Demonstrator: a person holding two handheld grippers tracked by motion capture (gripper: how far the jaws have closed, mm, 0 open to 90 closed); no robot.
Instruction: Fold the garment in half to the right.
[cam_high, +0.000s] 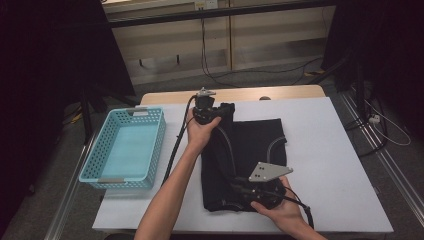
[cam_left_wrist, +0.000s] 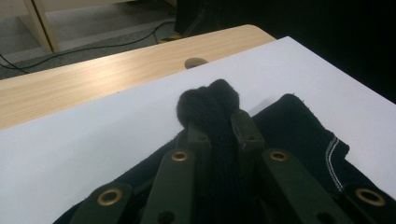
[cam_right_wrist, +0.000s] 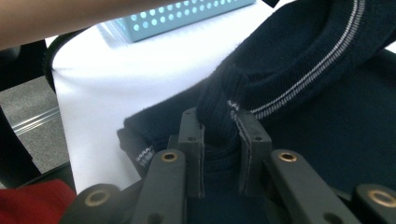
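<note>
Left tongs (cam_left_wrist: 219, 133) clamped on black garment (cam_high: 252, 145) far corner | right tongs (cam_right_wrist: 219, 135) clamped on near edge

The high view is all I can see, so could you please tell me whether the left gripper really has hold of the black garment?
Observer: Yes. In the left gripper view, the left gripper has its jaws shut on a bunched fold of the black garment, which bulges out past the tips.
Operator: Thank you. Is the right gripper holding cloth too?
Observer: It is. The right gripper is shut on a ribbed edge of the garment, beside a pale striped trim.
Operator: Can you see the turquoise basket from there?
Observer: Yes, the turquoise basket shows beyond the garment in the right gripper view, its perforated side facing the camera.
</note>
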